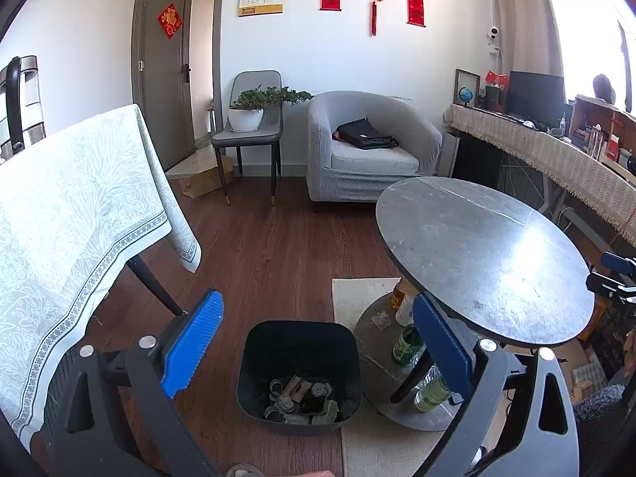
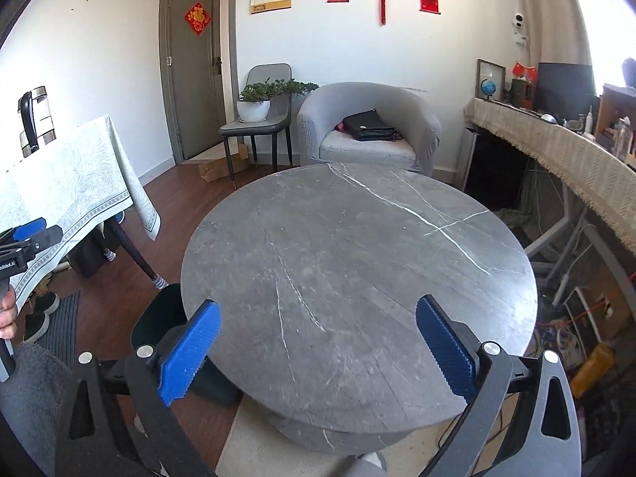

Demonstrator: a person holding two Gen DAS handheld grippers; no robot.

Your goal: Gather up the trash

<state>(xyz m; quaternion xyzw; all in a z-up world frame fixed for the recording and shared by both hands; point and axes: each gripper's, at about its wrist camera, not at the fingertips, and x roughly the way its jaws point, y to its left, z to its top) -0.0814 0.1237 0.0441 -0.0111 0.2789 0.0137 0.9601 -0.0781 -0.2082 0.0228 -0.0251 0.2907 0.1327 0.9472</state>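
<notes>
A dark trash bin (image 1: pixel 298 369) stands on the wooden floor with crumpled paper, tape rolls and scraps (image 1: pixel 302 397) in its bottom. My left gripper (image 1: pixel 318 302) hangs above it, jaws wide open and empty. The bin sits just left of a round grey marble table (image 1: pixel 485 262). On that table's lower shelf lie a crumpled tissue (image 1: pixel 381 320), a green bottle (image 1: pixel 405 344) and clear bottles (image 1: pixel 431 391). My right gripper (image 2: pixel 318 307) is open and empty over the bare round tabletop (image 2: pixel 357 270). Part of the bin (image 2: pixel 159 318) shows past the table's left edge.
A table under a pale patterned cloth (image 1: pixel 59 218) stands at the left, with a dark leg reaching to the floor. A grey armchair (image 1: pixel 369 151) holds a black bag. A chair with a potted plant (image 1: pixel 250 119) and a long cluttered desk (image 1: pixel 556 151) line the back and right. A beige rug (image 1: pixel 357 298) lies under the round table.
</notes>
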